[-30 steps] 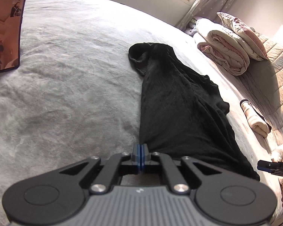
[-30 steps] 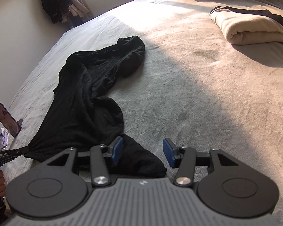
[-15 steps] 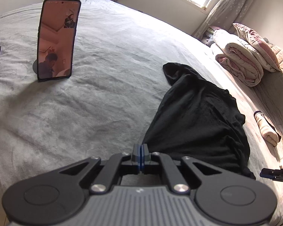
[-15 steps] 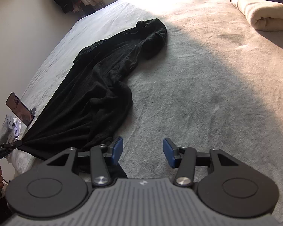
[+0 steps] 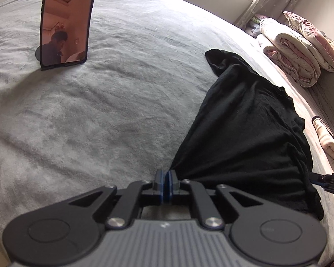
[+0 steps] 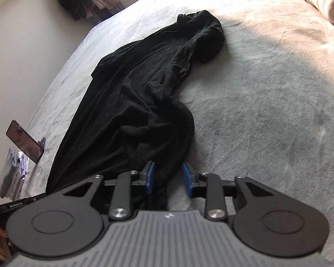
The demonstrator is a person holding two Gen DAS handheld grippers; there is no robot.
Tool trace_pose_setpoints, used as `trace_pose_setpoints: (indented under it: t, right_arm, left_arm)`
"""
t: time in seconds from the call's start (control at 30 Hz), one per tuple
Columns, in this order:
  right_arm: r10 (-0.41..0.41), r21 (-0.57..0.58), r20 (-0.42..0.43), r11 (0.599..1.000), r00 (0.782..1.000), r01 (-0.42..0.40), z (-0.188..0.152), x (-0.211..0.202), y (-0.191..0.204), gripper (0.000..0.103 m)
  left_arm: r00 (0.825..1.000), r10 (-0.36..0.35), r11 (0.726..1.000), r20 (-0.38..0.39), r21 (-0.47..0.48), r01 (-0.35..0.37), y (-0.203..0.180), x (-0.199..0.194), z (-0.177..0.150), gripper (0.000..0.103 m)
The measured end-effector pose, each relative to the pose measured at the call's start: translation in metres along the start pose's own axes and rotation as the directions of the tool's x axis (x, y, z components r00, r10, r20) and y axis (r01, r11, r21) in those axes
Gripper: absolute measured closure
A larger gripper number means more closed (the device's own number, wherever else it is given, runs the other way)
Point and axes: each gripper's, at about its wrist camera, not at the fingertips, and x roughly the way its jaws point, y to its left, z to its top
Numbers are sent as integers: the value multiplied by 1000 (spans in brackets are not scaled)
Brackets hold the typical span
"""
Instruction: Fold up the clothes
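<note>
A black garment [image 5: 245, 133] lies lengthwise on the grey bed [image 5: 100, 111], its far end bunched. My left gripper [image 5: 166, 178] is shut on the near left corner of its hem, and the cloth pulls taut from the pads. In the right wrist view the black garment [image 6: 133, 111] runs down to my right gripper [image 6: 168, 178]. Its jaws are closing with the hem's other corner between them, and a gap still shows at the right pad. Each gripper also shows at the edge of the other's view: right gripper [image 5: 327, 181], left gripper [image 6: 15, 204].
A phone [image 5: 64, 22] stands propped on the bed to the left, also seen as the phone [image 6: 24, 141]. Rolled quilts [image 5: 296, 51] lie at the far right. A folded cream garment [image 6: 322, 2] rests near them. Pale clothes [image 6: 13, 173] lie at the bed's left edge.
Both grippers moved sideways, spreading the near hem wider. The phone now looms closer in the left wrist view. The right jaws have narrowed around the hem corner.
</note>
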Motion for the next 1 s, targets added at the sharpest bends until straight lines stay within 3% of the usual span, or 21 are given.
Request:
trace_pose_setpoints:
  t: [0.03,0.23,0.3,0.4,0.47,0.5,0.53,0.7,0.77,0.8,0.83,0.87,1.0]
  right_arm:
    - [-15,6,14,1000,1000,15,1,-1,-1,100]
    - [-128,22,151,992,980,126,11,-31,-10,103]
    - [-136,19,155,991,978,135,14,-37,-15,103]
    - [-103,-11,121,994,987,105,13,-40,-12,89]
    - [-69,-61,83,995,994,74,7,-38,-1,87]
    - [-59,-99,64,993,996,65,2,-34,9,75]
    - [-51,-132,48,990,998,57,-2,-30,17,55]
    - [-51,-146,-1,988,999,50,-13,-7,30,52]
    - [-85,-145,-1,986,996,84,-15,3,30,58]
    - [-116,-173,20,978,993,117,-15,5,33,74]
    - [-140,-194,37,970,989,145,-15,6,35,98]
    - [-152,-198,47,967,987,159,-13,5,34,103]
    - [-212,-169,105,959,972,228,-2,-9,21,103]
  left_arm:
    - [1000,-4,1000,3,-5,4,0,0,-1,96]
    - [1000,-23,1000,4,-17,23,3,0,-1,96]
    - [1000,-28,999,-1,-20,28,4,0,0,96]
    - [999,-33,999,-6,-25,32,5,0,1,96]
    - [999,-35,999,-9,-29,35,5,0,1,95]
    - [999,-34,999,-9,-31,34,4,0,1,95]
    - [999,-34,999,-10,-32,33,4,0,1,95]
    - [1000,-21,1000,-6,-10,21,-2,1,0,88]
    - [1000,-12,1000,-5,8,12,-5,1,0,88]
    - [1000,-8,1000,-4,17,8,-7,1,0,88]
    - [1000,-9,1000,-4,23,9,-7,1,0,88]
    - [1000,-9,1000,-4,28,9,-7,1,0,88]
    - [1000,-28,999,-7,38,28,-4,-1,-1,88]
